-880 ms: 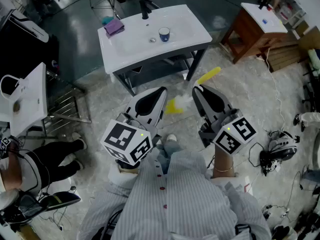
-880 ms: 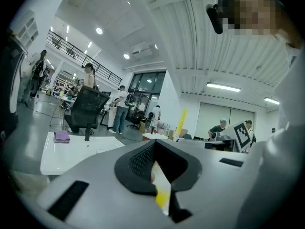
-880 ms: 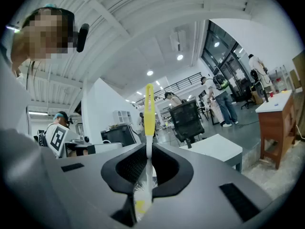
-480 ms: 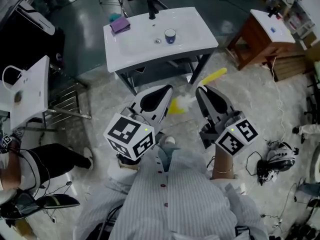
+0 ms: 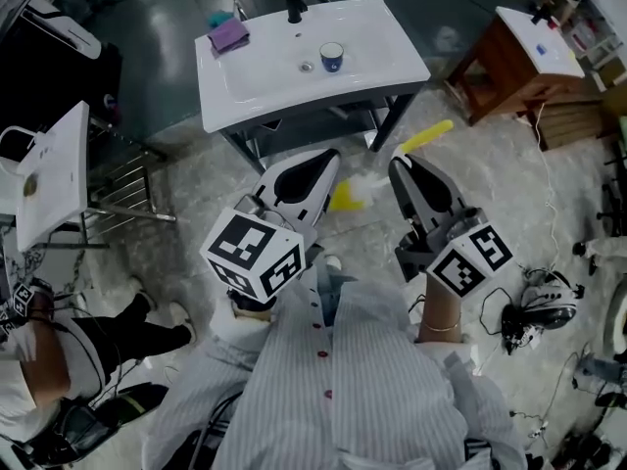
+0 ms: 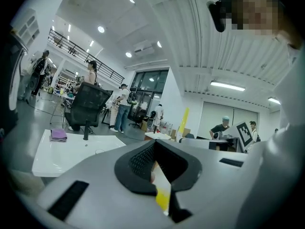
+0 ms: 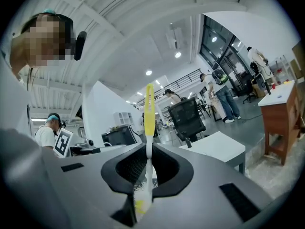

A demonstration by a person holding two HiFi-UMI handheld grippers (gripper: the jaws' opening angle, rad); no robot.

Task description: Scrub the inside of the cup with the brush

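The left tongs (image 5: 328, 164) and right tongs (image 5: 400, 166) are both clamped on the yellow brush (image 5: 425, 138), probably light and stiff, best gripped by its handle; the small, likely breakable cup (image 5: 332, 57) stands well apart on the white worktop (image 5: 250, 81)

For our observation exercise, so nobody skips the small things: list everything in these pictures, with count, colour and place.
sink table: one, white, top centre of the head view
faucet: one, black, sink table's back edge
cup: one, blue and white, upright on the sink table
cloth: one, purple, sink table's back left corner
brush: one, yellow with white bristles, spanning both grippers
wooden table: one, brown with white top, upper right
side table: one, white, left edge
bystander: one, dark trousers, lower left
striped shirt: one, pale, bottom centre
left gripper: grey, shut on the brush's yellow end
right gripper: grey, shut on the brush's shaft
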